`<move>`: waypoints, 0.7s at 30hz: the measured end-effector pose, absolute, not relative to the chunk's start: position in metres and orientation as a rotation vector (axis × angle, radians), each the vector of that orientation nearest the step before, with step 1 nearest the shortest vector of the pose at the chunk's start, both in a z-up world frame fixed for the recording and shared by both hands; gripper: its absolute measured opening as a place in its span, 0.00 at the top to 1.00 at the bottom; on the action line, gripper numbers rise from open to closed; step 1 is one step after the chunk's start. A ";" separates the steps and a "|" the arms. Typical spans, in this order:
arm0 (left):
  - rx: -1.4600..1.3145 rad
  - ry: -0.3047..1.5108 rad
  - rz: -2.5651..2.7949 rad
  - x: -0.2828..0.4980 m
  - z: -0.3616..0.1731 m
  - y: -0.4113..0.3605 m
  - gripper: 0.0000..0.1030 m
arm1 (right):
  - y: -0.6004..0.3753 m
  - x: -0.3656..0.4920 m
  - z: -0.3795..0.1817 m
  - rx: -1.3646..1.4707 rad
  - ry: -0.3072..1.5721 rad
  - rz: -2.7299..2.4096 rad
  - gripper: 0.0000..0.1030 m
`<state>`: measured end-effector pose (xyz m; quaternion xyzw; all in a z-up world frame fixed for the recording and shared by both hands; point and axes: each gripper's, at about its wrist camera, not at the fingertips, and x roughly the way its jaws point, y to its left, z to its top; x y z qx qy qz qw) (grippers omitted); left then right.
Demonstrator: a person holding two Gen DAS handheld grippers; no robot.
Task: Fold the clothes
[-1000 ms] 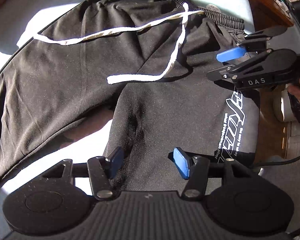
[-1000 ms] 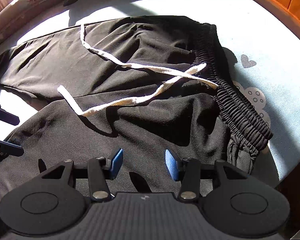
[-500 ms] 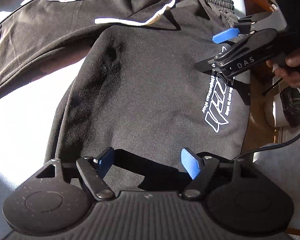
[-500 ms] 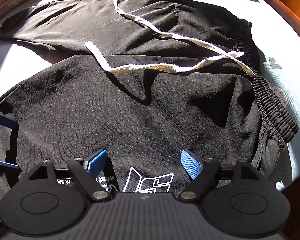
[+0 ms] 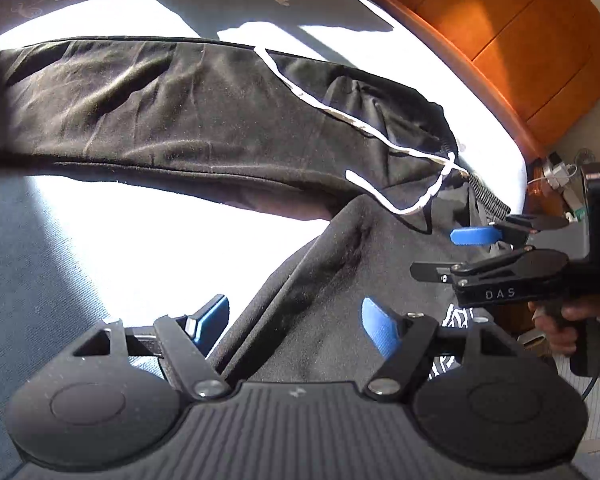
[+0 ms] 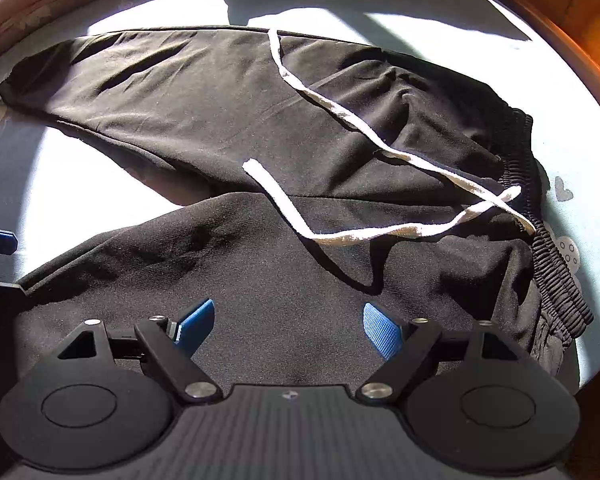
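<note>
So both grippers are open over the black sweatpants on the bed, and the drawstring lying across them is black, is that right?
Not quite: the drawstring is white, not black, as the right wrist view shows clearly against the dark fabric. The rest stands: the left gripper and right gripper are both open over the black sweatpants on the bed.

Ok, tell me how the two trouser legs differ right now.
The far trouser leg lies stretched flat across the bed, its cuff end in view; the near trouser leg runs toward the cameras, its end hidden behind the grippers. The far leg is creased and sunlit; the near one looks smoother and carries white print. Both are black, and the white drawstring crosses both.
</note>
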<state>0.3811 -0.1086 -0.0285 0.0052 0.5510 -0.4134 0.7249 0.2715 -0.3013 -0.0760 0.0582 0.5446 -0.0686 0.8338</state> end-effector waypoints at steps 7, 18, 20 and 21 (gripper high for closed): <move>-0.536 1.334 -0.840 0.443 -0.095 -0.140 0.29 | -0.275 0.290 -0.079 0.093 1.088 -0.039 0.17; -0.770 1.411 -0.892 0.458 -0.125 -0.209 0.28 | -0.285 0.309 -0.089 0.054 1.016 0.068 0.17; -0.795 1.415 -0.903 0.467 -0.121 -0.214 0.27 | -0.290 0.314 -0.087 0.056 1.005 0.064 0.17; -0.806 1.416 -0.909 0.471 -0.119 -0.217 0.27 | -0.292 0.316 -0.084 0.058 0.995 0.071 0.17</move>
